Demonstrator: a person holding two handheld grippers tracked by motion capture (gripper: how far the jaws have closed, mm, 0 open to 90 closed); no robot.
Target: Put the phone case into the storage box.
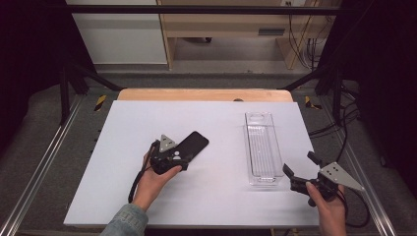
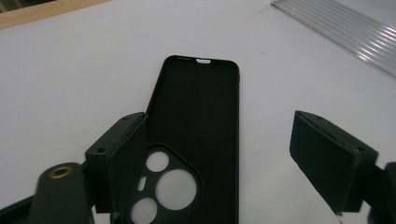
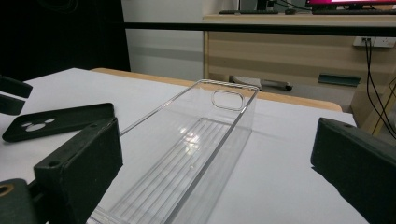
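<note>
On the white rectangular worktop [image 1: 123, 162] a black, soft-looking phone case [image 1: 193, 144] lay flat with its open side up, the camera cut-outs at the end nearest the person. The left gripper [image 1: 183, 158] sat low over that end, its jaws spread wide — in the left gripper view one jaw stood just at the case's edge by the cut-outs, the other well off to the side, with the phone case [image 2: 198, 135] running away between them and nothing clamped. Whether that near jaw actually touched the case I could not tell. Over to the right stood a clear, long plastic tray [image 1: 263, 147] with a ribbed floor and a slot handle at its far end. The right gripper [image 1: 301, 168] hovered just beside the tray's near corner, jaws likewise apart — the clear tray [image 3: 205, 140] showed between them, ungripped.
</note>
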